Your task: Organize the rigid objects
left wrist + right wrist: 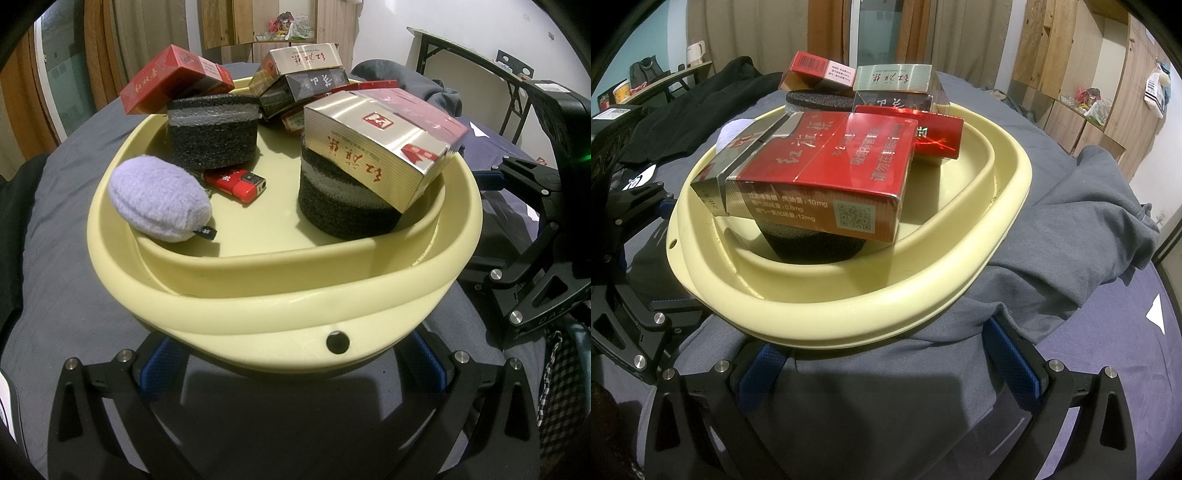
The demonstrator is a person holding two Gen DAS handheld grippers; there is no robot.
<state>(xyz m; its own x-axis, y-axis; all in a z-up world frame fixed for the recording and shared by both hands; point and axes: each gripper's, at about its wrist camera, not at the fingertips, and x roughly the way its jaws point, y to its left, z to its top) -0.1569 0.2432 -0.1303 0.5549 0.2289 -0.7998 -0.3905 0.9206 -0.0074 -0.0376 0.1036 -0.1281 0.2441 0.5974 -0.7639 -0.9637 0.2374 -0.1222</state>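
A cream basin (258, 310) rests on a bed. Inside it, a silver-and-red carton (384, 147) lies tilted on a black-and-grey sock roll (340, 210). A second roll (212, 129) carries a red box (173, 79), and more boxes (303, 74) are stacked at the back. A lavender sock ball (159, 199) and a red lighter (236, 182) lie at the left. My left gripper (290, 354) is open, its blue pads (159, 369) under the near rim. My right gripper (882, 343) is open at another side of the rim (849, 328).
Grey-blue bedding (1108, 350) surrounds the basin, with a rumpled grey garment (1071, 221) on one side and black clothing (683, 110) on the other. Wooden cabinets (1071, 74) and a folding table (461, 55) stand beyond the bed.
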